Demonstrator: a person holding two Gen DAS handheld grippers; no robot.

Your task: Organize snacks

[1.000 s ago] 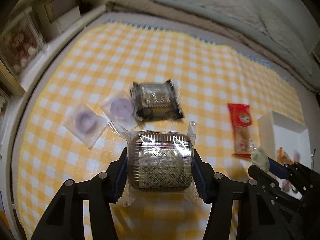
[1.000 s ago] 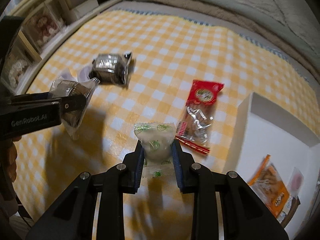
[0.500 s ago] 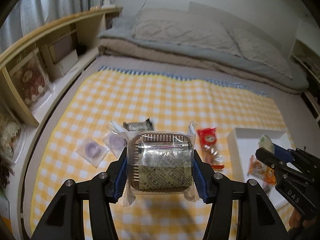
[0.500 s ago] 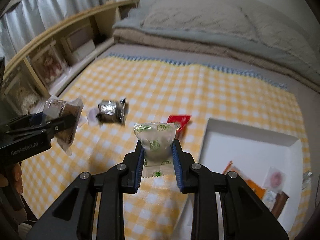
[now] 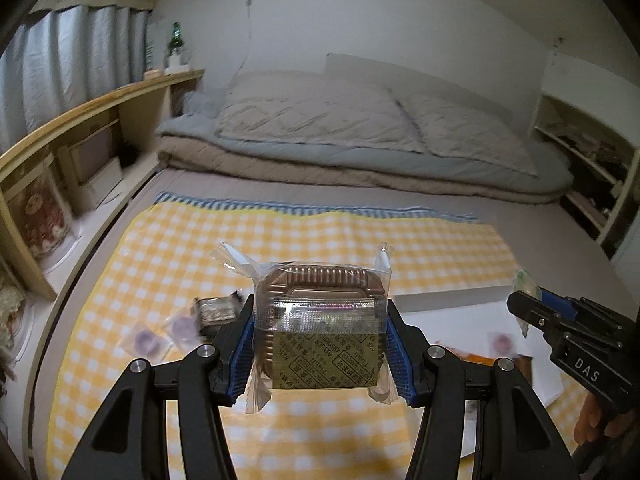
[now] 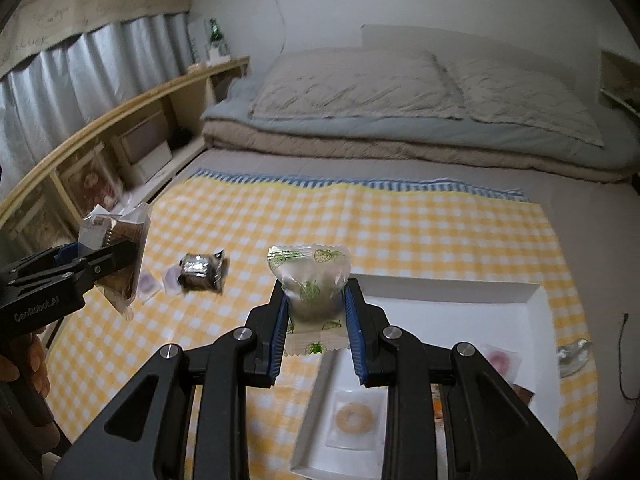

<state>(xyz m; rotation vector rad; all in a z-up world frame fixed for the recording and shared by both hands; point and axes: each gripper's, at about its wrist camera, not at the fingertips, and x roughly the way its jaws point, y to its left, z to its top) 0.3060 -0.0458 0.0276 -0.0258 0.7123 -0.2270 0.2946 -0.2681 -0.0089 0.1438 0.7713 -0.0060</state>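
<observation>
My left gripper is shut on a clear-wrapped brown square cake, held above the yellow checked cloth. From the right wrist view this gripper appears at the left with the same cake. The right gripper is shut on a small strawberry-print packet, just above the near-left edge of the white tray. In the left wrist view it enters from the right over the tray. Another dark wrapped cake lies on the cloth.
Two purple ring snacks in clear wrap lie left of the dark cake. The tray holds a ring biscuit and a pink ring snack. Folded bedding lies behind the cloth, wooden shelves run along the left.
Both grippers have risen with their snacks and tilted up, so the room now shows. The right gripper has come over the tray's edge; the red packet is out of sight.
</observation>
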